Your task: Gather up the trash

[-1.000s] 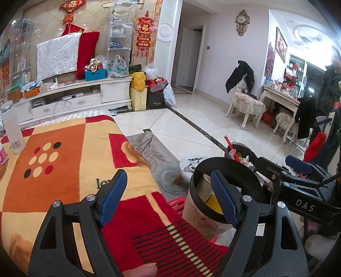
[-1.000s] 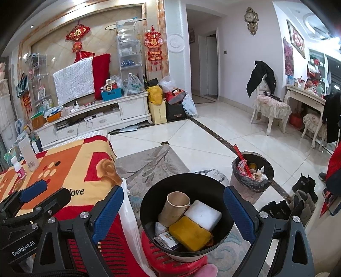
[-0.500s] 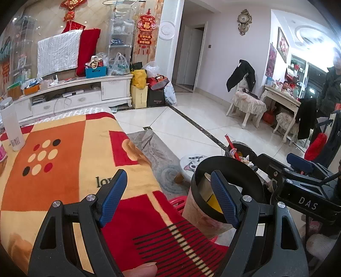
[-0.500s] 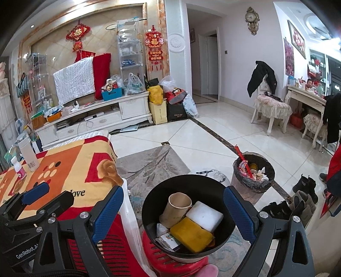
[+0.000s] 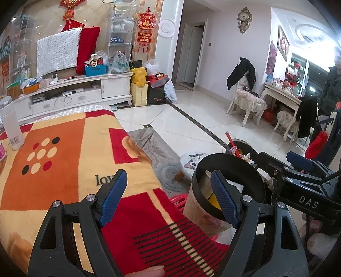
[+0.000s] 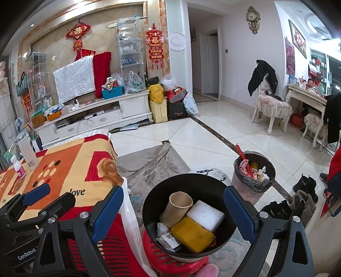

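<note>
A white bottle (image 5: 11,127) stands on the blanket-covered table (image 5: 64,153).

I see a living room with a glossy white tiled floor (image 6: 191,136) crossed by dark inlay lines, and a grey patterned rug (image 6: 153,164) lying beside the bench. A long white TV cabinet (image 6: 96,115) stands against a beige marble-look wall (image 6: 57,46) hung with red knot ornaments (image 6: 77,34). Pale lilac walls carry an ornate gold clock (image 6: 253,19) and a framed picture (image 6: 299,39). On my right a white chair (image 6: 271,106) with a black jacket draped over it stands near a white dressing table (image 6: 307,98). An open doorway (image 6: 210,64) leads off behind.
</note>
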Motion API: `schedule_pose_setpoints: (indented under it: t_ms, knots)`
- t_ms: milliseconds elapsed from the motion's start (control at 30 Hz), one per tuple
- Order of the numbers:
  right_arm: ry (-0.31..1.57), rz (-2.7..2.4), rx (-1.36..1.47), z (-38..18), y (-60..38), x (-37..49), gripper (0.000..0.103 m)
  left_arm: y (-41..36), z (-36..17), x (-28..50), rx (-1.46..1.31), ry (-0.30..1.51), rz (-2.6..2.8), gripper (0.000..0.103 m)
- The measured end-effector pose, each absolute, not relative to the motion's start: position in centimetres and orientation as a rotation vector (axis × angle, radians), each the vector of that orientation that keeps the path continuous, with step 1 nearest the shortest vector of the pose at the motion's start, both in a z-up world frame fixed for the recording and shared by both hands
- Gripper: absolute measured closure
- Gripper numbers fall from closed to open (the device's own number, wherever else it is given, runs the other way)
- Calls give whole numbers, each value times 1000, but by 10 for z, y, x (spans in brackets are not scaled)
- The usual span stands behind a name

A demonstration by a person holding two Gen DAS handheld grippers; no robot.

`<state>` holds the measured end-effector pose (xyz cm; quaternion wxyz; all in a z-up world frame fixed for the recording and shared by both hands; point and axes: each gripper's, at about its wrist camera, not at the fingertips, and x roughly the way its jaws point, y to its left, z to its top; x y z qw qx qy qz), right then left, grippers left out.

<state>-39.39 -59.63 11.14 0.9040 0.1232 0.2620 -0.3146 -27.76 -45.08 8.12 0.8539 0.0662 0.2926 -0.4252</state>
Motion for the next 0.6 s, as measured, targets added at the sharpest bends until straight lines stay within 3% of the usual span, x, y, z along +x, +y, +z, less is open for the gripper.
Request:
schedule_pose_setpoints:
  t_ms: [600]
  knots:
    - [574, -640, 249, 104, -595, -391, 9, -446, 75, -273, 139, 642, -911, 23]
